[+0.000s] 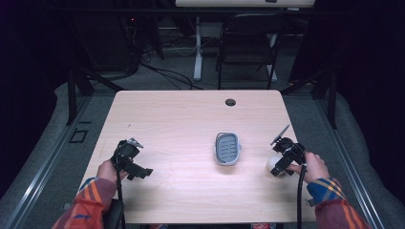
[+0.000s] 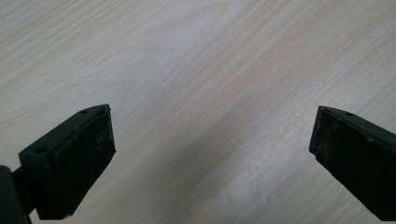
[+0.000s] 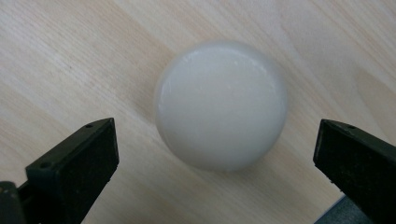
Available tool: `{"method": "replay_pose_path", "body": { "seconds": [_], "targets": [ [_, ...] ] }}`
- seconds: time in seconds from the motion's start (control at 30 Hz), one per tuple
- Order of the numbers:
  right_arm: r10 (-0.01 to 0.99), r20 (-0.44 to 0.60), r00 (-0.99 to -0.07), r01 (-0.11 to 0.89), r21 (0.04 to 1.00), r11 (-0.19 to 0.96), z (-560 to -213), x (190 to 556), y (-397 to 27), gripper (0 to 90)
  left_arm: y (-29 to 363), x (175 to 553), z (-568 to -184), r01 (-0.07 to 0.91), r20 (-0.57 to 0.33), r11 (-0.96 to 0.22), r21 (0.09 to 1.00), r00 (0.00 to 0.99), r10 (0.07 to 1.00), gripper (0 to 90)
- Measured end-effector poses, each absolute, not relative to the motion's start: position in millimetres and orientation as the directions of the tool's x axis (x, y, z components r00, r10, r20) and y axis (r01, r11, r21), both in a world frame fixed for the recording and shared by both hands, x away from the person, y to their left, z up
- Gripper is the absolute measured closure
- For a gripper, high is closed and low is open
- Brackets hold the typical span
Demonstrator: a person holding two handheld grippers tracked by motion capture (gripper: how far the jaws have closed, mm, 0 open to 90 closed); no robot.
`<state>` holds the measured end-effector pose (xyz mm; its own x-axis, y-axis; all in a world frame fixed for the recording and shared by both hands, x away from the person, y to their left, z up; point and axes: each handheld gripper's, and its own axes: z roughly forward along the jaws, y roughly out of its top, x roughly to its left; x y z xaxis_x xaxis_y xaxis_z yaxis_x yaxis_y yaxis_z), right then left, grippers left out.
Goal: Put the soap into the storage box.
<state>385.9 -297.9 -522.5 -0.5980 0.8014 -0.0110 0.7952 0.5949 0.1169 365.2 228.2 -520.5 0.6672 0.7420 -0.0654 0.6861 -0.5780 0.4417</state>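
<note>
Grey tray (image 1: 227, 148) near white puck (image 3: 221, 104).

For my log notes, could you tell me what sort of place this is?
Probably a lab or recording workspace: a wooden table with a cable hole, a folding chair and floor cables between dark curtains.

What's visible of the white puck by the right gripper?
The puck is a round, milky white disc, smooth and slightly translucent, like soap or wax, with a rounded rim. It lies flat on the table near the right edge. The right gripper hovers over it, jaws wide open on either side, not touching. In the high view it shows partly under that gripper.
</note>
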Motion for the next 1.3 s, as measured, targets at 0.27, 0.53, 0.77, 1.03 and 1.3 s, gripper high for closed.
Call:
{"method": "replay_pose_path", "body": {
  "seconds": [0.27, 0.53, 0.77, 1.03, 1.3],
  "targets": [
    [0.776, -0.034, -0.63, 0.774, 0.048, 0.631, -526, 398, -287, 12.2, 229, 365, -520, 0.685, -0.067, -0.58, 0.442, 0.67, 0.74, 0.2],
    [0.678, -0.087, -0.73, 0.682, -0.159, 0.714, -526, 418, -278, 22.8, 229, 366, -521, 0.689, -0.086, -0.571, 0.446, 0.668, 0.739, 0.1],
    [0.779, -0.06, -0.624, 0.78, -0.002, 0.625, -539, 409, -276, 23.1, 230, 365, -520, 0.688, -0.084, -0.568, 0.452, 0.667, 0.74, 0.1],
    [0.775, -0.048, -0.63, 0.777, -0.022, 0.629, -536, 411, -274, 23.2, 231, 365, -521, 0.691, -0.089, -0.565, 0.452, 0.664, 0.742, 0.1],
    [0.75, -0.06, -0.659, 0.752, -0.054, 0.657, -527, 409, -273, 23.3, 230, 364, -520, 0.688, -0.082, -0.567, 0.453, 0.666, 0.742, 0.1]
  ]
}}
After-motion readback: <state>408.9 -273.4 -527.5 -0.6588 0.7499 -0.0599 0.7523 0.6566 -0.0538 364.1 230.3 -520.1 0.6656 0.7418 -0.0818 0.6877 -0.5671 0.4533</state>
